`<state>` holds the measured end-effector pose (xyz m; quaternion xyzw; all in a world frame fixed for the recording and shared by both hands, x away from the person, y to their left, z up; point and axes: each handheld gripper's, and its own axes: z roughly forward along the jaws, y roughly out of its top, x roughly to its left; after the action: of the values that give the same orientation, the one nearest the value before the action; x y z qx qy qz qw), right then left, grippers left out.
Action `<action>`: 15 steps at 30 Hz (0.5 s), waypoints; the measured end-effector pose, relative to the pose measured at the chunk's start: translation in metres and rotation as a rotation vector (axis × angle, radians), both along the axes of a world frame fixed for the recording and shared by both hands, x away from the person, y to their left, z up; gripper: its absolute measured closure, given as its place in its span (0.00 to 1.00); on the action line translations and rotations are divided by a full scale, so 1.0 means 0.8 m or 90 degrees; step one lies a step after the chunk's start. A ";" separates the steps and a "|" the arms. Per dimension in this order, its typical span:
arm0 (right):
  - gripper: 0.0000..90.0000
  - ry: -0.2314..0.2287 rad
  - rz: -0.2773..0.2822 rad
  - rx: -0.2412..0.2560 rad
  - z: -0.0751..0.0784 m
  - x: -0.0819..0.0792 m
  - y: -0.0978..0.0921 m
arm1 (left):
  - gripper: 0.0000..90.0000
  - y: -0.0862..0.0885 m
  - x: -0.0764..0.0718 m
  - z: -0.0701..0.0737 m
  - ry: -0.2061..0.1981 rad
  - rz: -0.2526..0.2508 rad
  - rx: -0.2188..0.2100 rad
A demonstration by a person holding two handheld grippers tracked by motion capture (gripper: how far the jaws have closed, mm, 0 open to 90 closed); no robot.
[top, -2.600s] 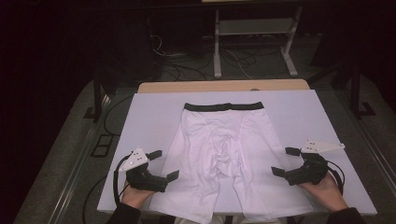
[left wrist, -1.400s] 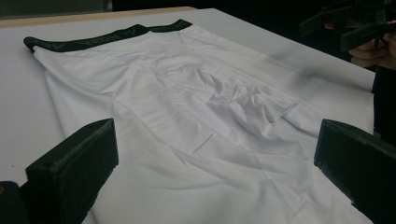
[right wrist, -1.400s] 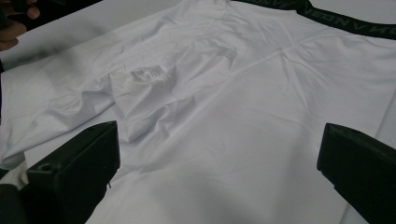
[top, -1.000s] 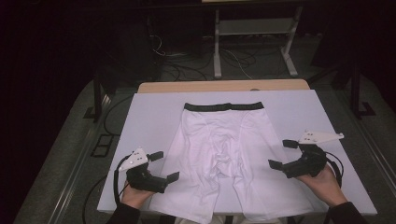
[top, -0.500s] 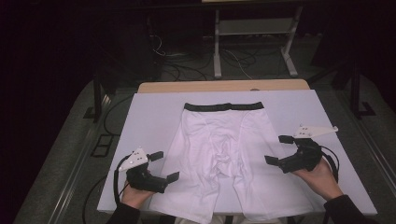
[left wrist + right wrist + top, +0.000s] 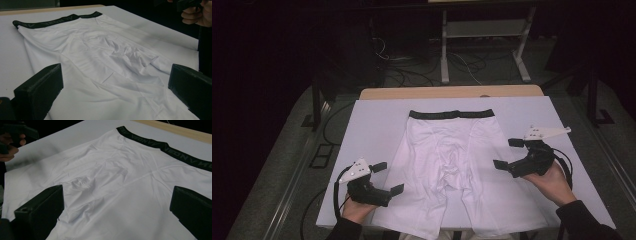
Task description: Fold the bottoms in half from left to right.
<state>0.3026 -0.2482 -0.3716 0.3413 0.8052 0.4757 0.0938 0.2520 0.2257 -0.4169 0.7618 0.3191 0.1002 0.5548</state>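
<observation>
black two-jaw left gripper and right gripper, each with pale three-cornered plate, black cable; dark sleeves.

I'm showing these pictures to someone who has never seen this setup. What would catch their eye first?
Most striking is the pair of white fabric shorts with a black waistband, spread flat in the middle of the white-covered table, waistband at the far side. Next come the two black grippers, both open: the left gripper at the shorts' near left edge, the right gripper beside their right leg. The surroundings are dark.
</observation>
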 end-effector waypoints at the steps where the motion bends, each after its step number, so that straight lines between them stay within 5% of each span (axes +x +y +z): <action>1: 0.00 0.000 0.000 0.000 0.001 0.001 0.001 | 0.00 0.000 0.000 0.000 0.000 0.000 0.000; 15: 0.00 -0.004 0.017 -0.006 0.014 0.022 0.020 | 0.00 0.000 0.000 0.000 0.000 0.001 -0.001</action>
<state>0.3199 -0.2326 -0.3603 0.3284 0.8118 0.4741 0.0913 0.2522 0.2259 -0.4169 0.7610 0.3194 0.1003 0.5557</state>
